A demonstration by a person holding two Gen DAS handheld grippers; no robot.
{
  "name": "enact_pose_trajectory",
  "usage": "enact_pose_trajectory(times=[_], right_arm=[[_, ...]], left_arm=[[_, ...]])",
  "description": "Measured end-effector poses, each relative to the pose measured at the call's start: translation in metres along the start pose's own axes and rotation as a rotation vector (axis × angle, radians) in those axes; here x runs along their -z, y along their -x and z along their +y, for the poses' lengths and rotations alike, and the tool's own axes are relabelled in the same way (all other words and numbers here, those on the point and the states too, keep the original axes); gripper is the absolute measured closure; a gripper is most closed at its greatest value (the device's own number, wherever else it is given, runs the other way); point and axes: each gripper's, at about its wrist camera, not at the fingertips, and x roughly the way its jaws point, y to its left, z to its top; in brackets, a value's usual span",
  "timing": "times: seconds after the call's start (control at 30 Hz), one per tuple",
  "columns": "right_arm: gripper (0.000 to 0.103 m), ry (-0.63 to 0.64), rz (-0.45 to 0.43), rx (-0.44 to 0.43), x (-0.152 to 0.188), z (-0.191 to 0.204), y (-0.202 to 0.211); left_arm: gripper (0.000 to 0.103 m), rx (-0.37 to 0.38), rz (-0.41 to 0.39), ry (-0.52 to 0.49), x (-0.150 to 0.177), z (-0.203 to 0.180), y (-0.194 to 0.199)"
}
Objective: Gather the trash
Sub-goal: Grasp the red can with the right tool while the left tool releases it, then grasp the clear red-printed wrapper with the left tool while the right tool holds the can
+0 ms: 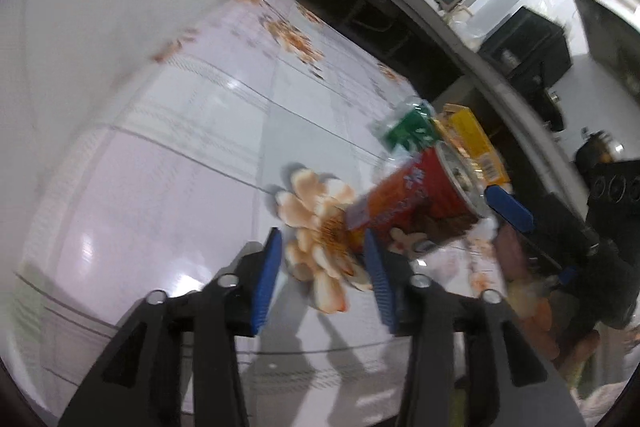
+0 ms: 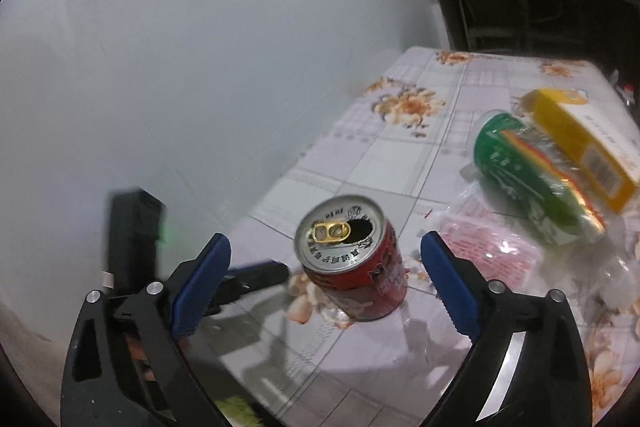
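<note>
Right wrist: 1 red can [image 2: 352, 259] upright btwn right gripper [image 2: 326, 277] wide-open jaws, untouched.

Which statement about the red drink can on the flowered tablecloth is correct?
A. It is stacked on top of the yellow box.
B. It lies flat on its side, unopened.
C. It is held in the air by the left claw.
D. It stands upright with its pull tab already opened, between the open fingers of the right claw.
D: the red can stands on its base, its mouth open by the tab, untouched between the right claw fingers.
</note>
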Motion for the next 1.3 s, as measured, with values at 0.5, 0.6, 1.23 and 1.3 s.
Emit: enact_pose_trajectory(times=[0.5, 0.6, 1.23, 1.3], right_arm=[[0.038, -0.047, -0.004, 0.111, 0.032, -0.027, 0.033], [0.038, -0.118, -0.044, 0.174, 0.045, -0.050, 0.074], [0.038, -0.445, -0.161, 0.299, 0.093, -0.152, 0.155], [0.038, -0.447, -0.162, 0.297, 0.096, -0.153, 0.155]], left_arm=[[0.028, -0.105, -0.055, -0.152, -0.030, -0.030, -0.013], [0.025, -0.075, 0.009, -0.239, -0.034, -0.057, -0.041], [0.038, -0.103, 0.207, -0.855, -0.005, -0.161, -0.149], [0.052, -0.141, 0.206, -0.897, -0.001, -0.163, -0.149]])
